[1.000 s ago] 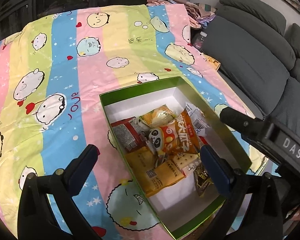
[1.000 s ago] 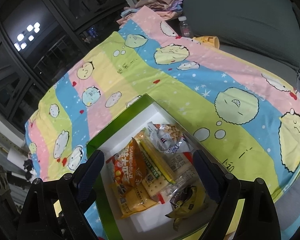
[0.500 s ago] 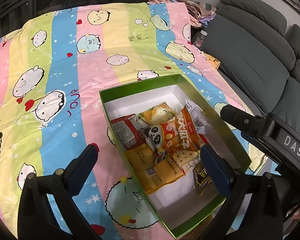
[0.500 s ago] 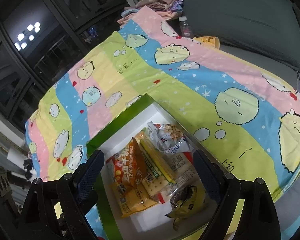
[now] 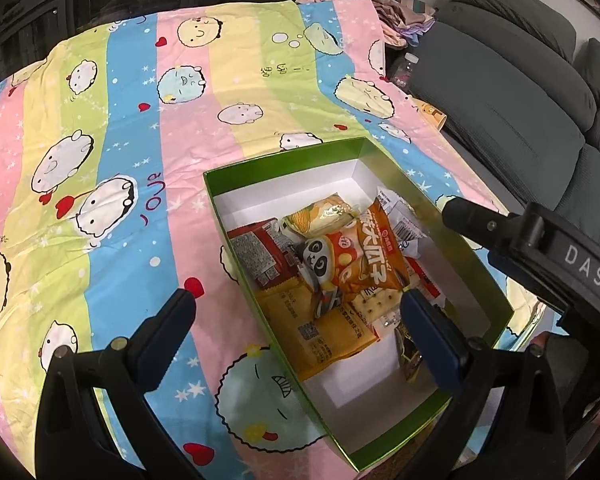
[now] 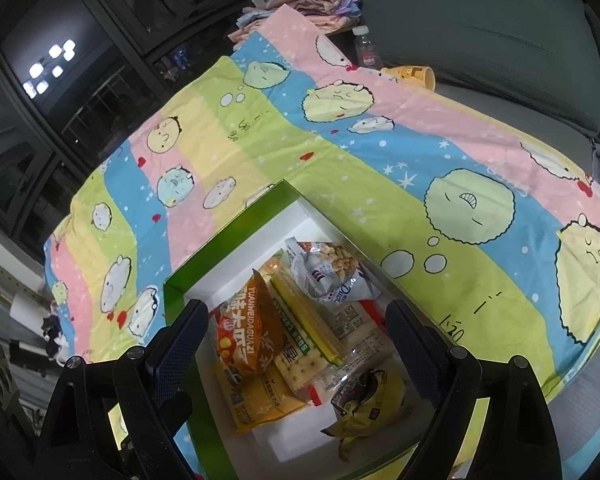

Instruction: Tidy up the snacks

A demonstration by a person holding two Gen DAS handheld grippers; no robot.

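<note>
Snacks (image 5: 340, 264) piled in green box (image 5: 380, 152) on sheet, so both grippers (image 5: 296, 328) (image 6: 296, 340) hover, fingers apart, empty.

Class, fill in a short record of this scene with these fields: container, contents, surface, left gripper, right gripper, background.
container: green box with white inside, open top
contents: snack packets piled together, among them an orange panda packet and a cracker pack
surface: striped cartoon cloth
left gripper: open, holding nothing
right gripper: open, above the box, holding nothing
background: grey sofa, yellow mug
</note>
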